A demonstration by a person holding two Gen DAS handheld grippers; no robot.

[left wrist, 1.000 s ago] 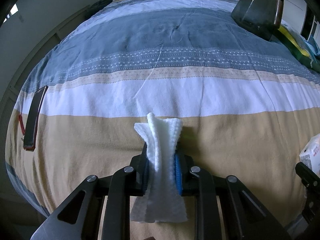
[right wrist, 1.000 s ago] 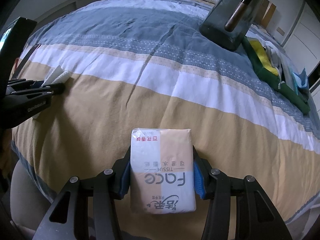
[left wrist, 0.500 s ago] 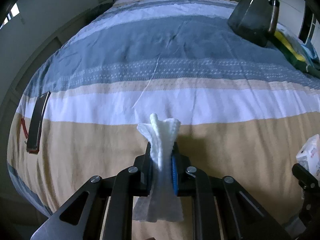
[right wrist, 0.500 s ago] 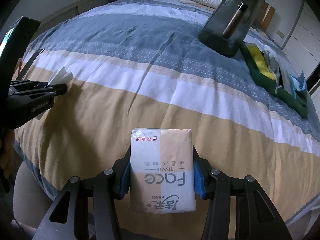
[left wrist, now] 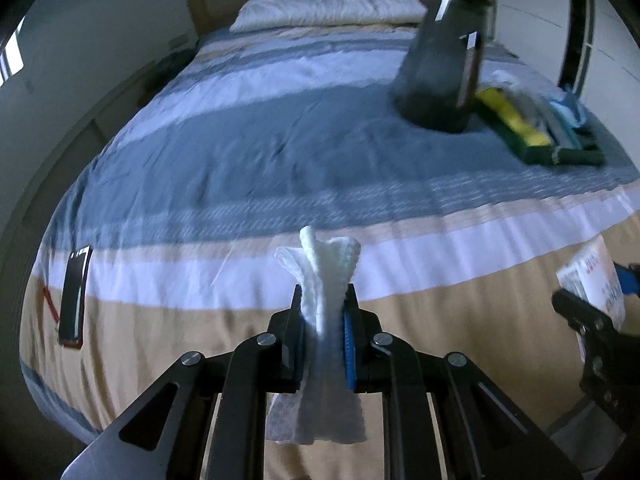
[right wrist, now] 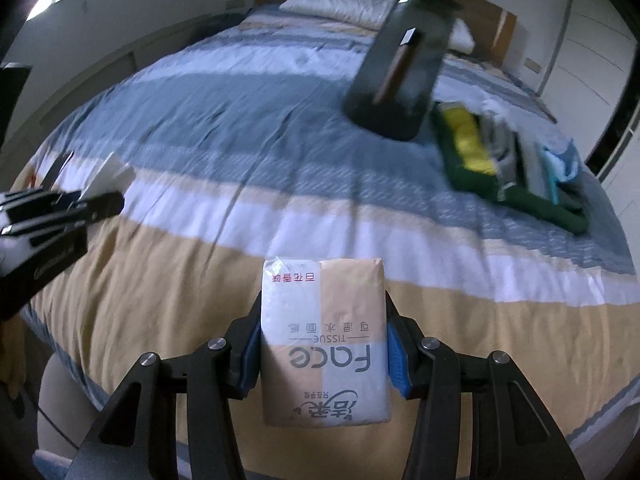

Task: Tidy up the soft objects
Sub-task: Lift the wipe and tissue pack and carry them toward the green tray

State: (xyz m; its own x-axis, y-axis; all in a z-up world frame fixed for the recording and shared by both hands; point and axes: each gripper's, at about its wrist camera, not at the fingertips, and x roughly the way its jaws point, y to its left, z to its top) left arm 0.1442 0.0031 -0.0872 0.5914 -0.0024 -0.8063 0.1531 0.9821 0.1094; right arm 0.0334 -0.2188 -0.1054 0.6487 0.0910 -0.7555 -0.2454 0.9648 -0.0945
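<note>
A big bed [left wrist: 248, 184] with blue, white and tan stripes fills the view. A dark bin [left wrist: 440, 76] stands on it, beside a green tray [right wrist: 520, 196] of cloths. A black phone [left wrist: 74, 292] lies near the left edge. The left hand-held gripper [left wrist: 323, 320] squeezes a white crinkly cloth [left wrist: 324, 280] above the bed. The right hand-held gripper [right wrist: 323, 344] clamps a soft tissue pack [right wrist: 324, 340], tan and white.
</note>
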